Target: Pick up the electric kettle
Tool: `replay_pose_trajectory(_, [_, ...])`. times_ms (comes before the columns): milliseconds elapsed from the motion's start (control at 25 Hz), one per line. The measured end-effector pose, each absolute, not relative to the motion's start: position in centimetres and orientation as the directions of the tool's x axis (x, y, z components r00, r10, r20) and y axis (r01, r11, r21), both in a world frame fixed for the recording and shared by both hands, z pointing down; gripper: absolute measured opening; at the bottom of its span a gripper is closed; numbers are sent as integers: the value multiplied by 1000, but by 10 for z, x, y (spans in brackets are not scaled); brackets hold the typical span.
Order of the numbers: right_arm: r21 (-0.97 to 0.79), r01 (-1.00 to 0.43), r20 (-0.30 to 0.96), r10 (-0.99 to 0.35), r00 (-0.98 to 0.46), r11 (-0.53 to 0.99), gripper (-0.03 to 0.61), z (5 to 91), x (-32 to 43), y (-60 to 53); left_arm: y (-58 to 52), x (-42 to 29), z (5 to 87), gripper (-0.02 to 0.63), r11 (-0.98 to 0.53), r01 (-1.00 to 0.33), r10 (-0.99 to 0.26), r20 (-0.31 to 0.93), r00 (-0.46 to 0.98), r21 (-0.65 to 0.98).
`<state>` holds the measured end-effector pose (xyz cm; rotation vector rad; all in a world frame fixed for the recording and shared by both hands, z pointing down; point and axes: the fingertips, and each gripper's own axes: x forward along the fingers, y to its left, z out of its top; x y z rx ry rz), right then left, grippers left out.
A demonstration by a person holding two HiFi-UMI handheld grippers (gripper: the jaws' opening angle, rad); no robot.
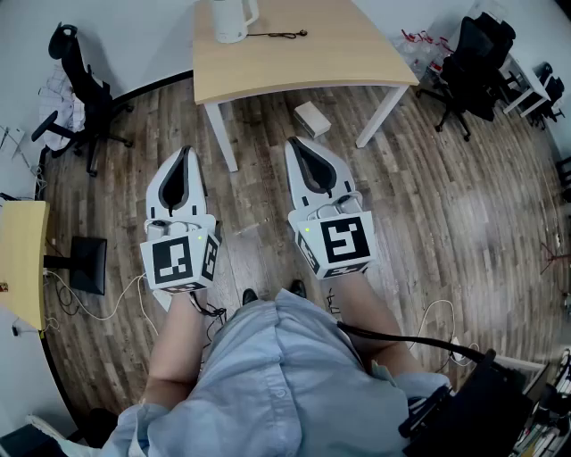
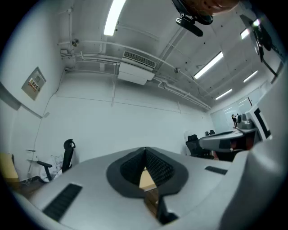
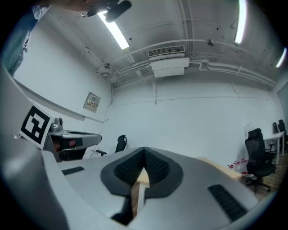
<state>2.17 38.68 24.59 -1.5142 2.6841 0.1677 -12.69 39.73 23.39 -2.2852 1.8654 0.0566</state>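
Wooden floor (image 1: pixel 464 205) is seen across most of the head view. A light wood bench (image 1: pixel 330 54) stands at the top of that view, and its far edge is cut off by the frame. Black office chairs are noted on the floor, one off the bench's left end (image 1: pixel 85 98) and one off its right end (image 1: pixel 473 62).

Left gripper (image 1: pixel 185 153) and right gripper (image 1: pixel 294 143) are held side by side over open floor, short of the bench's near edge and pointed toward it. In each gripper view the jaw tips are seen together with nothing between them.

The white kettle (image 1: pixel 230 20) is found upright near the bench's left edge, toward the far side, well apart from both grippers. A thin black cord (image 1: pixel 281 35) lies just right of it on the bench top. A small pale box (image 1: pixel 312 119) is noted on the floor under the near edge.

Progress is judged to be nil, as the kettle has not been touched. The approach, the opening of the jaws, the clamping on the kettle and the lift are all judged to remain.
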Motion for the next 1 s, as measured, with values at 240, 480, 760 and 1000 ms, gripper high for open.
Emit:
replay_pose_trajectory(240, [69,-853,-99,-847,-522,517,0,245,25,382,393,-123,233,0,-184,-975,-968,-147,202,-127])
replay_pose_trajectory(480, [42,-842,-98,-836,-540,538,2,248,36,377,389,-113,235,0,-162,-979,-974,-139,179,-121])
replay_pose_trajectory(760, [51,-803,-68,-800,-597,594,3,257,54,369,390,-90,239,0,-120,-987,-980,-143,135,-108])
replay_pose_trajectory(1000, [56,-791,-55,-789,-611,609,3,266,66,361,383,-76,243,0,-103,-989,-983,-138,118,-109])
